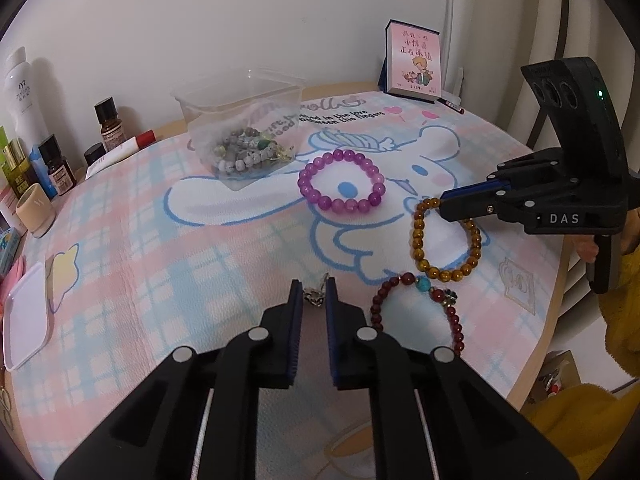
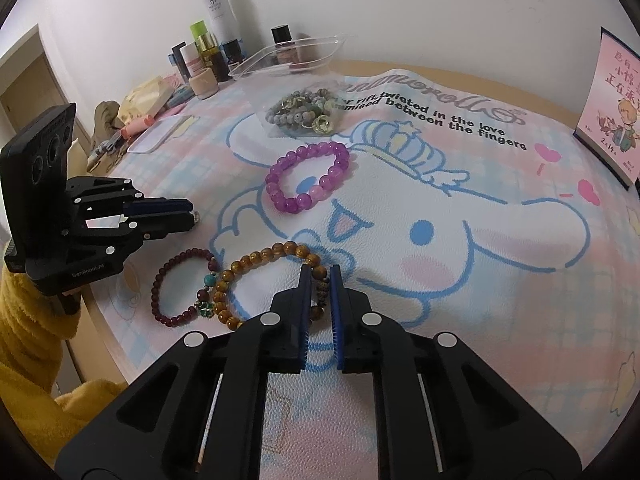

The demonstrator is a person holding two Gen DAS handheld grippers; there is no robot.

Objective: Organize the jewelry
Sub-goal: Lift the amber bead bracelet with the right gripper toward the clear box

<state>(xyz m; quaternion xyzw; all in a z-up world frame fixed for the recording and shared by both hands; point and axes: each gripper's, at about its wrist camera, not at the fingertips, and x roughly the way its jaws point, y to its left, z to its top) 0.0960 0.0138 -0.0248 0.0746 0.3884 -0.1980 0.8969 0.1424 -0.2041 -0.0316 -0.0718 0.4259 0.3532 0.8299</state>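
Jewelry lies on a cartoon mat (image 1: 160,264): a clear tub (image 1: 240,120) of beads at 11 o'clock in the left wrist view, a purple bracelet (image 1: 341,179) at 12, an amber bracelet (image 1: 418,240) at 2, a red bracelet (image 1: 456,326) at 3. The left gripper (image 1: 312,296) pinches a small silver charm (image 1: 313,297). The right gripper (image 2: 320,284) is clamped on the amber bracelet's beads.

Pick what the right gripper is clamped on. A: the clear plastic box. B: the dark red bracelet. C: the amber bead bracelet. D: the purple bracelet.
C: the right gripper has its fingers pinched on a strand of the amber bead bracelet, while the purple bracelet lies apart on the mat.
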